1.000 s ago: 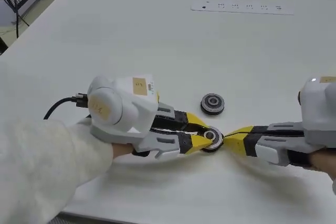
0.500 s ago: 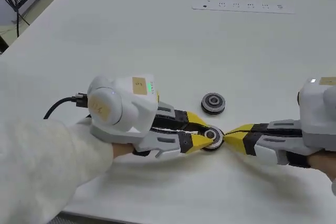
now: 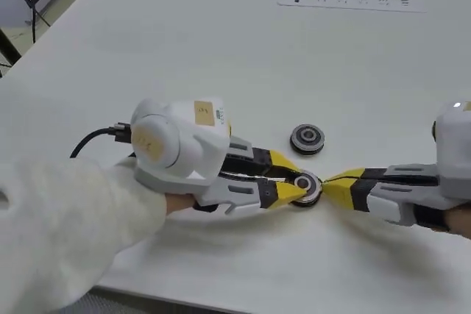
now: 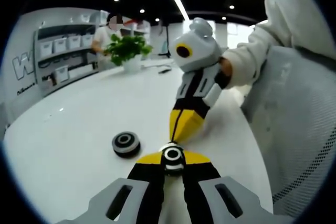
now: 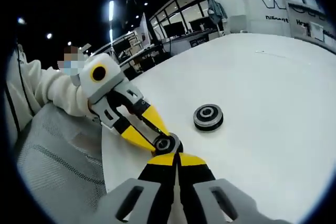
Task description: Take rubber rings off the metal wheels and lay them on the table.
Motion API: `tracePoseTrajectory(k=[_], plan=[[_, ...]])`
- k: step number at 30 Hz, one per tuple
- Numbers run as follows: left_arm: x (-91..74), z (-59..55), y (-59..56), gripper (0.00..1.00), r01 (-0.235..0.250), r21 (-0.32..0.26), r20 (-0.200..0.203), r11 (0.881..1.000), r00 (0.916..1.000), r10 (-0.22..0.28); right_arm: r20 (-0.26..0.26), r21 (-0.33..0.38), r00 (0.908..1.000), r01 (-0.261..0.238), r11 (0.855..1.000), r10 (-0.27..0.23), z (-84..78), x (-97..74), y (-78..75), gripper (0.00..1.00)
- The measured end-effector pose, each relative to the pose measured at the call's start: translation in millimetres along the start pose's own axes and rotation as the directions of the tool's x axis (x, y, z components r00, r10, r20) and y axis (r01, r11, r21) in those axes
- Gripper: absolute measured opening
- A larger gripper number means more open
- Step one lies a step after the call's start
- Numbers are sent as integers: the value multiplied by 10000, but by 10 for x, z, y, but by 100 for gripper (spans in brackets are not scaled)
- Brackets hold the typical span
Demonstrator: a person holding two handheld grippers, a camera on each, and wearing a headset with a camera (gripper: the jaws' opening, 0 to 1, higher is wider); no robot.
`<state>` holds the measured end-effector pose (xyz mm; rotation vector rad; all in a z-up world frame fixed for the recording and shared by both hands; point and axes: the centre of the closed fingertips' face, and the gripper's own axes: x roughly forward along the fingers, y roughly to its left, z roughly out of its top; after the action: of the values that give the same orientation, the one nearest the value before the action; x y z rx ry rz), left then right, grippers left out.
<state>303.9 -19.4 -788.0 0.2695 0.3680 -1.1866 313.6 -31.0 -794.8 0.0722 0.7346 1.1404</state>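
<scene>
Wheel (image 4: 172, 154) in left gripper (image 4: 173, 157) fingers (image 4: 149, 158); plant (image 4: 127, 50) beyond.

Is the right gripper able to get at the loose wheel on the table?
Probably yes: only bare table lies between the right gripper and the loose wheel. Its jaws look pinched on the held wheel, so it must let go first.

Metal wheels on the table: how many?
2. One wheel is clamped by the left gripper; the other wheel lies free on the table just beyond. Nothing seems hidden.

Matt white table (image 3: 221, 49), glossy metal wheel (image 3: 307, 138) with black rubber ring (image 3: 307, 151).
</scene>
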Motion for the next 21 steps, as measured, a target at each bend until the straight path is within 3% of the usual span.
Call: tracePoseTrajectory(k=[11, 21], plan=[[9, 7, -18, 12, 43, 71, -20, 10000, 10000, -43, 152, 724, 9991, -396, 9966, 386, 19, 2, 62, 0], [11, 6, -17, 12, 33, 113, -65, 9999, 10000, -32, 142, 698, 9987, -504, 9963, 495, 44, 9, 113, 0]])
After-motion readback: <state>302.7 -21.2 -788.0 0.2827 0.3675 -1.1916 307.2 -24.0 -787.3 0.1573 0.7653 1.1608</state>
